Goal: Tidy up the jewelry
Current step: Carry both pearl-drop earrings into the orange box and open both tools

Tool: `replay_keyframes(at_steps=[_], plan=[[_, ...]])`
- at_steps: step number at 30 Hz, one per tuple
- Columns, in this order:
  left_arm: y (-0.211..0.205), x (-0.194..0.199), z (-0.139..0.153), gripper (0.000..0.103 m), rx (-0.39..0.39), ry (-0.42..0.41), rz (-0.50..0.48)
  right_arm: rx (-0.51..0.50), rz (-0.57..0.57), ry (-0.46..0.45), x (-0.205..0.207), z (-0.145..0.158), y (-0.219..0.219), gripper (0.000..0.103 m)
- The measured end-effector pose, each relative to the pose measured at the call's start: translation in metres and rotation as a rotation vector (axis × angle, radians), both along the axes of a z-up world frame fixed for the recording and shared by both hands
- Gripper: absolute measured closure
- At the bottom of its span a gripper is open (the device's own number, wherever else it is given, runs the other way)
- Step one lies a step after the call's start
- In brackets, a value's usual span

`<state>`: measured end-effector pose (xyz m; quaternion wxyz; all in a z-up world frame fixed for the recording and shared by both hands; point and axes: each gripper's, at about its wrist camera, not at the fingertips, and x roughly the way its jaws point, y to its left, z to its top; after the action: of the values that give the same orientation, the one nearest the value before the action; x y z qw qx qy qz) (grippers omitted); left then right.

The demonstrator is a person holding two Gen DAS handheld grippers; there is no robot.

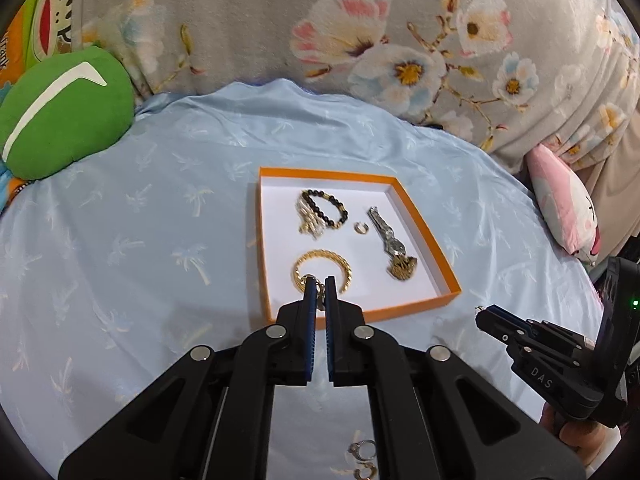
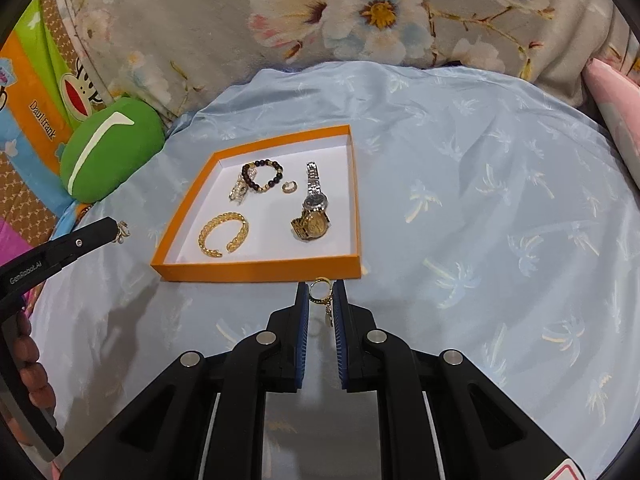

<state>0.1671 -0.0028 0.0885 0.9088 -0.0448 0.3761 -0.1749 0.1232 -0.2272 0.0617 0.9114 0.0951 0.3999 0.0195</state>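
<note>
Nearest, just before the orange tray's (image 2: 256, 270) front wall, the right gripper (image 2: 321, 294) pinched a gold hoop earring (image 2: 320, 290), and the left gripper (image 1: 319, 286) clamped a small silvery earring (image 2: 121, 230), probably bound for the tray. Inside lay a gold bangle (image 2: 223, 234), watches (image 2: 314, 210) and a beaded bracelet (image 2: 262, 176), kept apart.
</note>
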Motion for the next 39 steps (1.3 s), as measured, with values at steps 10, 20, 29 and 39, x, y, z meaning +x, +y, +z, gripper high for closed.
replay_keyframes(at_steps=[10, 20, 29, 39], plan=[[-0.015, 0.041, 0.002, 0.1, 0.005, -0.019, -0.01, -0.008, 0.037, -0.022, 0.051, 0.007, 0.016, 0.092], [-0.04, 0.097, -0.02, 0.1, 0.004, 0.011, -0.008, -0.003, 0.058, -0.001, 0.105, -0.005, 0.027, 0.092], [-0.048, 0.128, -0.056, 0.1, 0.02, 0.08, 0.004, -0.01, 0.071, 0.045, 0.136, -0.03, 0.036, 0.092], [-0.045, 0.133, -0.064, 0.098, 0.002, 0.089, 0.017, -0.011, 0.067, 0.039, 0.138, -0.037, 0.037, 0.091]])
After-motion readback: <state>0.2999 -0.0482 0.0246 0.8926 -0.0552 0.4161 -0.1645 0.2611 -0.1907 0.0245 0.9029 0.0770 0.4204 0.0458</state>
